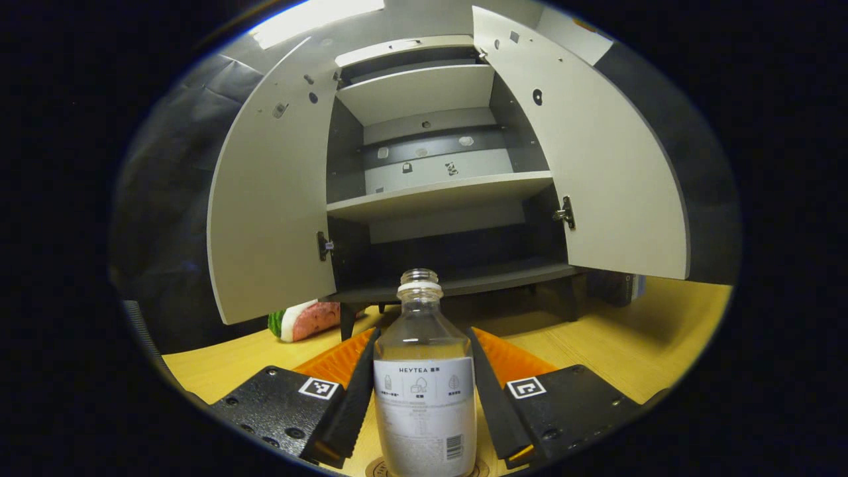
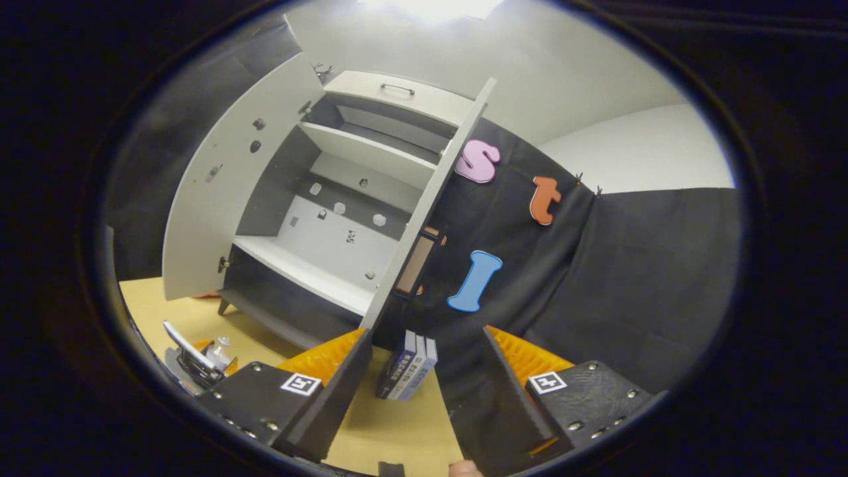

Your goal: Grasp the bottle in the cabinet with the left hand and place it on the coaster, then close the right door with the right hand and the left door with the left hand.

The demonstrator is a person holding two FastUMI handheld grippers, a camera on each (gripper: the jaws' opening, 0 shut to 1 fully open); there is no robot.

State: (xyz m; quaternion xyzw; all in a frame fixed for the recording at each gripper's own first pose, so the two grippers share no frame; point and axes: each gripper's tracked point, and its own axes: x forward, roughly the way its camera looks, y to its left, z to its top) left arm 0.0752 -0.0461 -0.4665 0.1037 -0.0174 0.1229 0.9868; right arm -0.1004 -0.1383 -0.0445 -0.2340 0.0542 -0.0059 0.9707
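Observation:
A clear bottle [image 1: 424, 371] with a white label stands upright on a round coaster [image 1: 381, 469] on the wooden table. My left gripper [image 1: 424, 331] is shut on the bottle, one finger pressing each side. Behind it the grey cabinet [image 1: 437, 192] has its left door [image 1: 271, 199] and right door [image 1: 596, 159] both swung wide. In the right gripper view, my right gripper [image 2: 427, 334] is open with nothing between its fingers, just in front of the right door's edge [image 2: 424, 205]. The left gripper [image 2: 195, 361] and the bottle [image 2: 222, 346] appear at the lower left.
A toy watermelon slice [image 1: 305, 320] lies on the table under the left door. Several books [image 2: 407, 374] stand beside the cabinet behind the right door. The cabinet shelves [image 1: 437, 195] are bare. Black cloth walls the booth.

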